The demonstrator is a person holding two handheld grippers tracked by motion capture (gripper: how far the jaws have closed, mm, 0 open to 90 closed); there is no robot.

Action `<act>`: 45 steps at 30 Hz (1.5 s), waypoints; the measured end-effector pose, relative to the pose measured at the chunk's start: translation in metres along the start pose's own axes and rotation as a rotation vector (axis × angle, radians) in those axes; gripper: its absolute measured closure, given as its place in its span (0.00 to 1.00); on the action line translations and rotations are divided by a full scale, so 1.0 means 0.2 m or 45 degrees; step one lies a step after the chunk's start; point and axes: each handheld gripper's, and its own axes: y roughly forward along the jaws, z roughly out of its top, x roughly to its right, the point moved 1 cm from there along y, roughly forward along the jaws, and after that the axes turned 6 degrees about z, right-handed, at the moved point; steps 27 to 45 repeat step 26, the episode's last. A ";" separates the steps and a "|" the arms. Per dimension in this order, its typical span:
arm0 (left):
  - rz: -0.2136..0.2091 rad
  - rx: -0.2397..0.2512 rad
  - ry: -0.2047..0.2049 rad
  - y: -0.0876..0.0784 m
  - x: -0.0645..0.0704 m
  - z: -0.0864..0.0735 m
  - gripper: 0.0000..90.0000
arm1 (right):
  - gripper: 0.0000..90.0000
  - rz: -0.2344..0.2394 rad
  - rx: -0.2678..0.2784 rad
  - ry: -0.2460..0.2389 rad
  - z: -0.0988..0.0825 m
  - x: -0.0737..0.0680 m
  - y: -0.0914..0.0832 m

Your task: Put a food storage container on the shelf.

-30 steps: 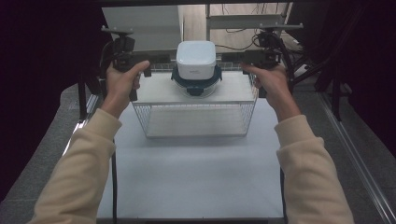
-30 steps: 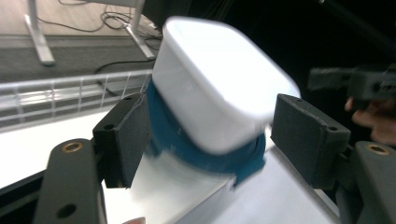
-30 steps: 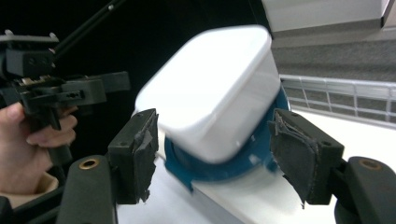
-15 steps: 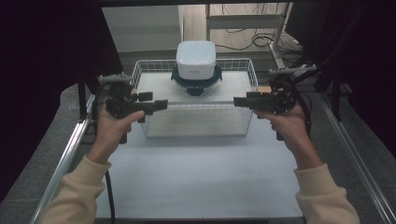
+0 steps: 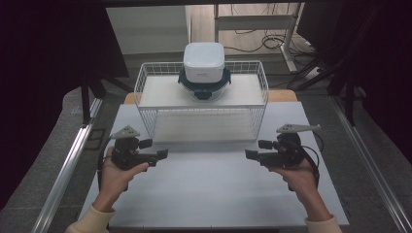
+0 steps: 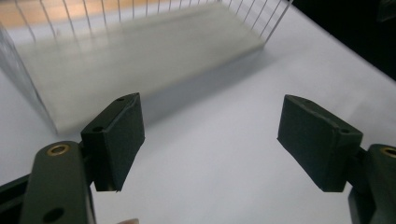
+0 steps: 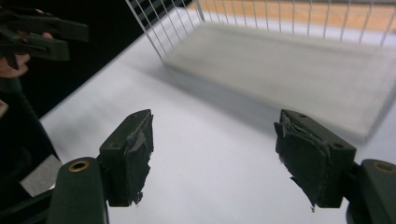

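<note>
The white rounded-square plastic container with a dark blue clip-on lid rim [image 5: 204, 70] sits upside down on top of the white wire basket [image 5: 145, 92], at the middle of the basket's far edge. It looks like a stiff, light food box: smooth, glossy walls that could slip under a pinch, and a top-heavy perch on thin wires, so a sideways nudge might tip it off the back of the basket. The best hold, as far as can be judged, is from its 2 opposite sides, down on the dark rim and clips where the surface is less slick than the white body. Whether it holds anything inside cannot be told.

The left tool [image 5: 163, 154] is held low over the white desk [image 5: 209, 194], just in front of the basket's near left corner, pointing inward. Its jaws stand wide apart with bare desk between the pads [image 6: 123, 140]; it holds and touches nothing. The right tool [image 5: 251, 154] mirrors it in front of the basket's near right corner. Its jaws have just been opening further and now stand wide, with nothing between the worn, torn pads [image 7: 135, 156]. Both tools are well short of the container, with the basket's whole depth between them and it.
</note>
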 end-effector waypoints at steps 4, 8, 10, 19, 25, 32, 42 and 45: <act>-0.013 -0.045 -0.029 0.05 -0.01 -0.12 0.24 | 0.30 -0.041 -0.053 0.015 -0.13 0.03 0.04; -0.020 -0.088 -0.041 0.10 -0.02 -0.17 0.24 | 0.29 -0.033 -0.090 0.041 -0.23 0.06 0.09; -0.019 -0.101 -0.028 0.11 -0.02 -0.19 0.24 | 0.29 -0.035 -0.094 0.043 -0.25 0.07 0.10; -0.017 -0.108 -0.036 0.12 -0.02 -0.20 0.24 | 0.29 -0.073 -0.085 0.010 -0.24 0.06 0.10; -0.010 -0.123 -0.019 0.15 -0.02 -0.20 0.24 | 0.28 -0.100 -0.099 0.011 -0.27 0.09 0.10; -0.012 -0.123 -0.016 0.15 -0.01 -0.20 0.24 | 0.28 -0.100 -0.099 0.009 -0.27 0.09 0.10; -0.012 -0.123 -0.016 0.15 -0.01 -0.20 0.24 | 0.28 -0.100 -0.099 0.009 -0.27 0.09 0.10; -0.012 -0.123 -0.016 0.15 -0.01 -0.20 0.24 | 0.28 -0.100 -0.099 0.009 -0.27 0.09 0.10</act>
